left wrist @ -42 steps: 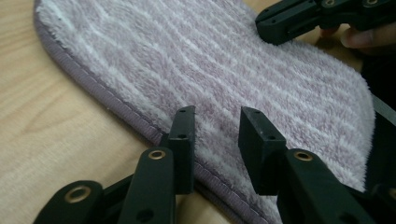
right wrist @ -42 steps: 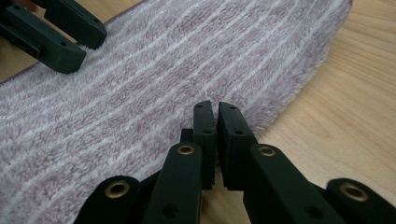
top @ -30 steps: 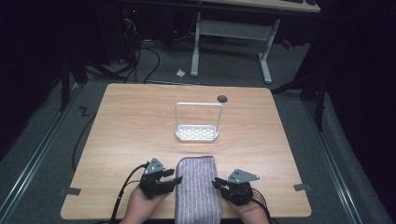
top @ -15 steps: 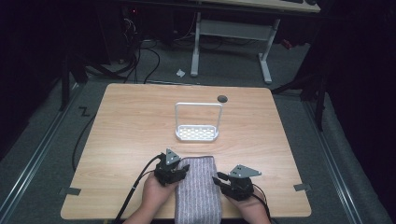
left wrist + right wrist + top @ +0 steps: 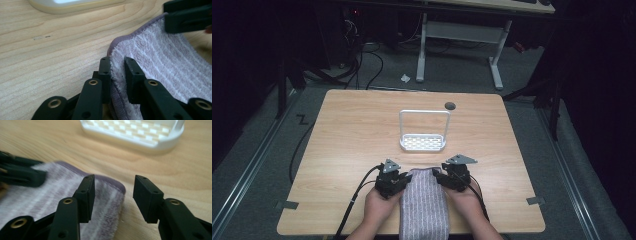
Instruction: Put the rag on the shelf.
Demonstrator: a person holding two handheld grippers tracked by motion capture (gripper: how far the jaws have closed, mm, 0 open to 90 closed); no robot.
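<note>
On the near edge of the wooden bench [image 5: 352, 130], a striped purple-grey towel [image 5: 424, 207] lies flat, its near end running off the bottom of the high view. Landmark for all positions: the towel.

Left gripper [image 5: 393, 181]: at the towel's far left corner, held in the person's left hand [image 5: 377, 207]. In the left gripper view the left gripper [image 5: 117, 72] has its jaws nearly closed, pinching the towel's [image 5: 160, 65] raised hemmed edge between them.

Right gripper [image 5: 452, 176]: at the towel's far right corner, held in the right hand [image 5: 464, 202]. In the right gripper view the right gripper [image 5: 113, 195] has its jaws spread apart, one jaw over the towel [image 5: 62, 192], the other over bare bench [image 5: 50, 142] just beside the corner. Whether the inner jaw touches the pile cannot be told.

White perforated rack [image 5: 423, 131] with an upright wire frame: beyond the towel's far end, apart from it, mid-bench. It appears past the towel in the right gripper view [image 5: 135, 131].

Small dark round hole [image 5: 450, 105]: farther beyond the towel, behind the rack.
</note>
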